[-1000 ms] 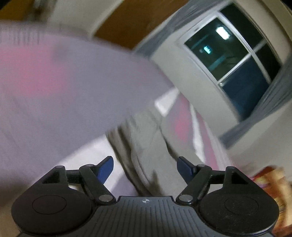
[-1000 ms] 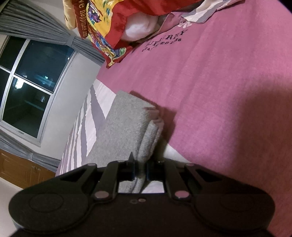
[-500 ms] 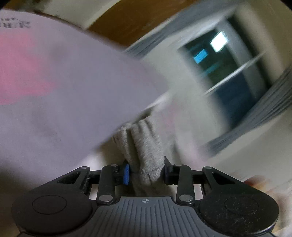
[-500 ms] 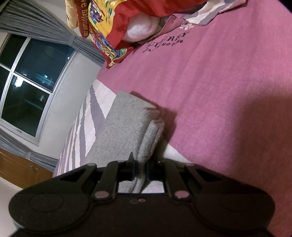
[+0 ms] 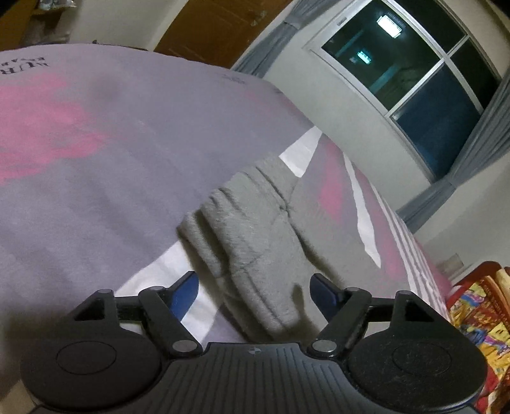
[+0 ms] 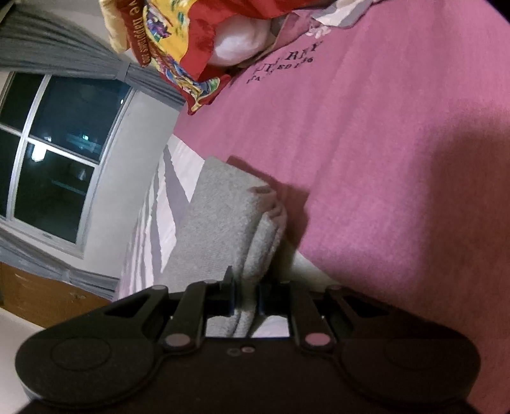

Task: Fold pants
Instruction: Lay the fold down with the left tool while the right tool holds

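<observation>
The grey pants point(image 5: 251, 229) lie folded into a thick bundle on the pink bedspread point(image 5: 79, 143). My left gripper point(image 5: 255, 286) is open, its blue-padded fingers standing on either side of the near end of the bundle, not clamping it. In the right wrist view the folded grey pants point(image 6: 216, 223) lie by the pink bedspread point(image 6: 382, 159). My right gripper point(image 6: 245, 296) is shut on the near edge of the pants.
A dark window point(image 5: 408, 79) with grey curtains is in the wall beyond the bed, and shows in the right wrist view too point(image 6: 54, 159). A red and yellow patterned blanket point(image 6: 178, 47) with a white pillow lies at the bed's head. A wooden door point(image 5: 210, 28) stands behind.
My left gripper was open a second ago, closed on the pants' end half a second ago, and has now opened and let go. My right gripper stayed shut on the pants.
</observation>
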Demonstrator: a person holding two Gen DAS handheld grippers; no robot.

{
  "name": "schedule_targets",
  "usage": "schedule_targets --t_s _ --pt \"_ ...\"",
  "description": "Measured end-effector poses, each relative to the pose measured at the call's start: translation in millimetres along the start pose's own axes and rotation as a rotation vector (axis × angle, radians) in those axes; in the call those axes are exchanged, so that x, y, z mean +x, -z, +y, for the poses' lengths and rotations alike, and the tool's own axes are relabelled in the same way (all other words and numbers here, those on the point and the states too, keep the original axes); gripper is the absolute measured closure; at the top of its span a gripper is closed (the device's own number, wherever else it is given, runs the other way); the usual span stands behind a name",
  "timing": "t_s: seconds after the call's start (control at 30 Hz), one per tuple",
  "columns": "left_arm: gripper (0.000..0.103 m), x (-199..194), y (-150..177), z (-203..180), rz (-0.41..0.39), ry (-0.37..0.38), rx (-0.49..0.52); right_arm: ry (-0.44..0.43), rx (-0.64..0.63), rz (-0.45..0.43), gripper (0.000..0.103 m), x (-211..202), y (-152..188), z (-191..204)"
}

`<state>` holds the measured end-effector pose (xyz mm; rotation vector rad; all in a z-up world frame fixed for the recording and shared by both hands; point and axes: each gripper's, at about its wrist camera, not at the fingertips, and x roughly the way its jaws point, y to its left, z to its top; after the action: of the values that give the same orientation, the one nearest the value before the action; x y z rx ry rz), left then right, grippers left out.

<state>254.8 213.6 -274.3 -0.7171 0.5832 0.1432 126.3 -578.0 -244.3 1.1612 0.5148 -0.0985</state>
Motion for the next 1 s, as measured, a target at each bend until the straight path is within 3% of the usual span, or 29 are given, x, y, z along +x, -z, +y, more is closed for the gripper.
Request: schedule_targets --t_s 0.07,0.17,0.2,0.33,0.4,0.47,0.53,0.57,0.87,1.0 --pt "0.027 -6 -3 0 0.011 0.035 -0.02 -0.017 0.029 -0.008 0.091 -3 -1 -1" --pt "0.029 5 0 -14 0.044 -0.046 0.109 -0.054 -0.006 -0.044 0.089 -8 -1 5" --pt "0.029 5 -1 -16 0.046 -0.054 0.124 -0.027 0.017 -0.033 0.092 -4 -2 -1" --pt "0.029 5 -8 -11 0.052 -0.041 0.097 -0.051 0.111 -0.039 0.091 0 -4 -11" --pt "0.029 6 -9 -10 0.06 -0.035 0.109 -0.006 -0.037 -0.066 0.092 -6 -1 14" --pt "0.029 5 -9 -6 0.061 -0.032 0.117 -0.061 -0.154 -0.129 0.093 -19 3 29" --pt "0.029 4 -9 -6 0.059 -0.035 0.122 0.093 -0.121 -0.069 0.097 -2 -1 10" --pt "0.029 3 -8 -7 0.057 -0.039 0.131 0.065 -0.089 -0.071 0.097 1 -2 1" --pt "0.029 -2 -1 -27 0.046 -0.125 0.264 0.093 -0.075 -0.035 0.094 7 -14 11" --pt "0.029 -10 -2 -43 0.028 -0.207 0.358 0.099 -0.052 -0.034 0.093 7 -13 11"
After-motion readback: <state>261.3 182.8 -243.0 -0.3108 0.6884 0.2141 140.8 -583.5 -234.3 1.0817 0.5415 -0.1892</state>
